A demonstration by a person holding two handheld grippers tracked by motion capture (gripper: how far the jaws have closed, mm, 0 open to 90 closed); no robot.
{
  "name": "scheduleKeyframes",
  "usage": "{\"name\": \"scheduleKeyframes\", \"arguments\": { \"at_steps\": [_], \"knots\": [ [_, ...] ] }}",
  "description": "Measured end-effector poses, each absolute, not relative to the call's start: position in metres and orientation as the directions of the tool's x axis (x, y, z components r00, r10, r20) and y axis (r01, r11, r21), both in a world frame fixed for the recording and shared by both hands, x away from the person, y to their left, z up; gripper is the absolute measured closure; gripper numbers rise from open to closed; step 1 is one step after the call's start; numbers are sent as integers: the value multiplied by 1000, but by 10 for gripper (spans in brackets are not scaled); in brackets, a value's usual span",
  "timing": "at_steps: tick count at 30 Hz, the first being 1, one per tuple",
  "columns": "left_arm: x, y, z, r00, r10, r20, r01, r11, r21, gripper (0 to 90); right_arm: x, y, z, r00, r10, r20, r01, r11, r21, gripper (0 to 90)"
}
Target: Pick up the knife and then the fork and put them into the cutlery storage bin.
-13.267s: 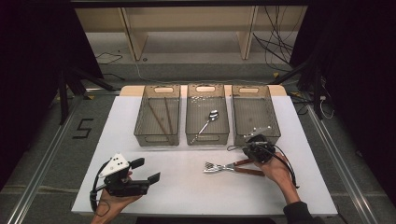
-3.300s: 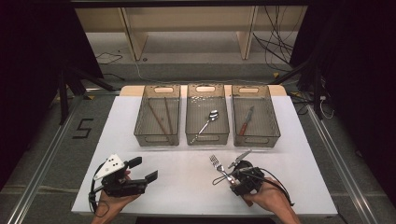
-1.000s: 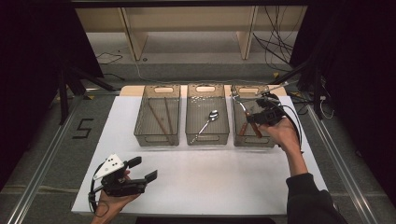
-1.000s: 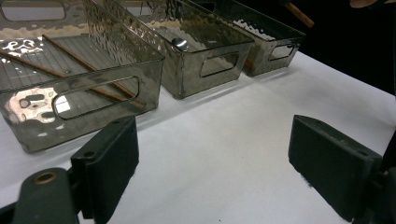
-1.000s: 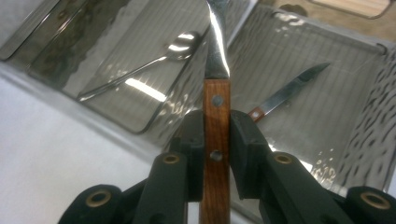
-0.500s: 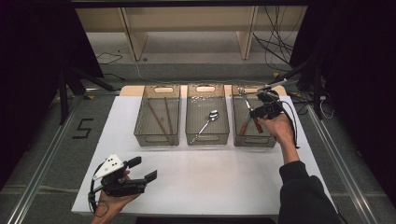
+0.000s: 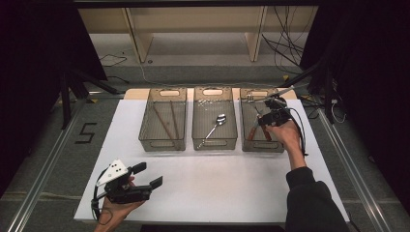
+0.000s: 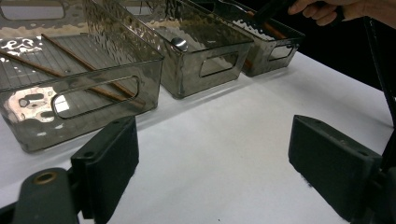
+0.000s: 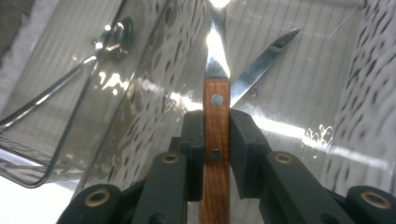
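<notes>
Clenching on its wooden handle, the right gripper is seen with a knife pinched between both pads, so that the jaws are closed around it and not released. The knife's long axis is aligned with the jaws: the riveted handle runs back between them and the blade is pointed straight ahead, away from the hand. The knife is held above the floor of the right bin, inside its walls as far as can be judged, and is not yet laid down. A second knife is already lying on that floor, its blade angled off to the right of the held one in the right gripper view; the coming lowering is judged to turn on the gap between the two blades, which is narrow near the handle. The right hand is plainly the nearer one to the bin. The left gripper is rested near the front edge of the white table, well apart from the bins, with its jaws spread and nothing between them. A spoon is kept in the middle bin and a pair of chopsticks in the left bin. No brand or label can be read; the only writing made out is a figure 5 marked on the floor left of the table.
</notes>
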State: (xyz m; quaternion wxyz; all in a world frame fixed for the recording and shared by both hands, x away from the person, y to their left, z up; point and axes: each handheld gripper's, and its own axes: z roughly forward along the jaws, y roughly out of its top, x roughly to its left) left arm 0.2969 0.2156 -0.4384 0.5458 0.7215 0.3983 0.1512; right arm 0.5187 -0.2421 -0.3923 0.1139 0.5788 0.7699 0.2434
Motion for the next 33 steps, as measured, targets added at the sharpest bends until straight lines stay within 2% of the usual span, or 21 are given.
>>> {"name": "scheduleKeyframes", "arguments": {
  "at_steps": [7, 9, 19, 22, 26, 33],
  "knots": [
    [297, 216, -438, 638, 739, -216, 409, -87, 908, 157, 521, -235, -398, -311, 944, 112, 843, 220, 490, 760],
    [296, 216, -438, 638, 739, -216, 409, -88, 908, 157, 521, -233, -398, -318, 940, 119, 840, 221, 495, 703],
    [297, 216, -438, 637, 740, -216, 410, -88, 908, 157, 514, -236, -389, -357, 922, 153, 819, 230, 525, 646],
    [297, 216, -438, 636, 741, -216, 409, -87, 908, 157, 507, -237, -385, -380, 912, 157, 801, 239, 549, 599],
    [297, 215, -438, 637, 740, -218, 411, -86, 908, 157, 495, -233, -382, -425, 891, 159, 767, 261, 586, 494],
    [297, 216, -439, 636, 739, -223, 412, -81, 908, 157, 464, -225, -377, -487, 856, 171, 704, 270, 657, 382]
  ]
}}
